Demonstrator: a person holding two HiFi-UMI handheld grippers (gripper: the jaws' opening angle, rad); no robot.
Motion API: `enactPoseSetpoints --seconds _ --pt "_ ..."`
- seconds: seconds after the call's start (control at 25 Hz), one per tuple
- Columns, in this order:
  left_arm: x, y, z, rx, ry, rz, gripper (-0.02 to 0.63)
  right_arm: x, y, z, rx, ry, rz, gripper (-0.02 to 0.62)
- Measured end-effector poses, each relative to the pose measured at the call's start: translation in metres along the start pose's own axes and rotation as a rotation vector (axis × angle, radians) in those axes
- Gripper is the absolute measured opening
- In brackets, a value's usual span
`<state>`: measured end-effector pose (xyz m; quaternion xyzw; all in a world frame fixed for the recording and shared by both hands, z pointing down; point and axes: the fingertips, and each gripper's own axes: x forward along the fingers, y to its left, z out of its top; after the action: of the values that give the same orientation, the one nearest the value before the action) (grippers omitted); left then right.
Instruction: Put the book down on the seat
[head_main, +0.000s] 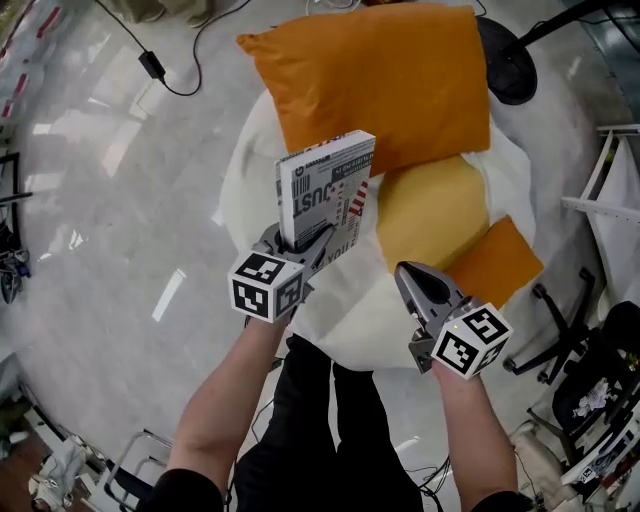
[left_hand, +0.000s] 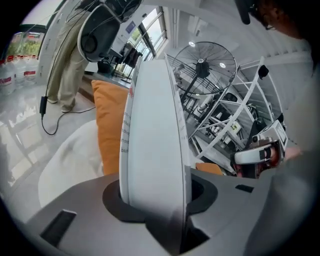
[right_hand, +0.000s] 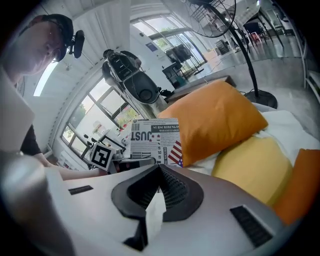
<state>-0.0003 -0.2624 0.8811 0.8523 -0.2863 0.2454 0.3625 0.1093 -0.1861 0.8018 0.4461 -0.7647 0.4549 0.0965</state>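
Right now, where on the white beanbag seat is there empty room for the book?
The white beanbag seat's bare near edge, in front of the black-and-white printed book and the yellow cushion. Farther back it's crowded: the big orange cushion and small orange cushion cover it.

Glossy floor (head_main: 100, 220), perhaps marble, fan (left_hand: 200, 67), windows (right_hand: 107, 107)
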Motion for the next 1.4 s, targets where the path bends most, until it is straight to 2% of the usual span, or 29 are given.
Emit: enactPoseSetpoints --seconds 0.32,0.48,0.68,0.84,1.04,1.2,1.4 --pt "0.04 0.025 -0.018 -0.095 -0.004 0.022 0.158 -0.004 -0.013 -0.008 -0.001 0.031 -0.022 0.014" --pt "0.057 0.028 -0.022 -0.16 -0.026 -0.007 0.16 -0.001 -0.013 -0.01 0.006 0.024 -0.006 0.014" --pt "0.067 0.032 -0.037 -0.085 0.029 0.018 0.169 0.0 -0.015 -0.023 0.021 0.04 -0.008 0.014" --pt "0.052 0.044 -0.023 -0.011 0.026 0.069 0.293 0.0 -0.016 -0.025 0.034 0.042 -0.006 0.014" --pt "0.017 0.045 -0.014 0.068 0.047 0.112 0.308 -0.009 -0.008 -0.017 0.042 0.034 -0.004 0.014" --pt "-0.023 0.033 0.018 0.066 -0.017 0.14 0.31 -0.017 0.012 0.014 0.011 -0.007 0.018 0.014" --pt "-0.068 -0.003 0.055 0.105 -0.082 0.156 0.308 -0.043 0.042 0.05 -0.039 -0.036 0.046 0.015"
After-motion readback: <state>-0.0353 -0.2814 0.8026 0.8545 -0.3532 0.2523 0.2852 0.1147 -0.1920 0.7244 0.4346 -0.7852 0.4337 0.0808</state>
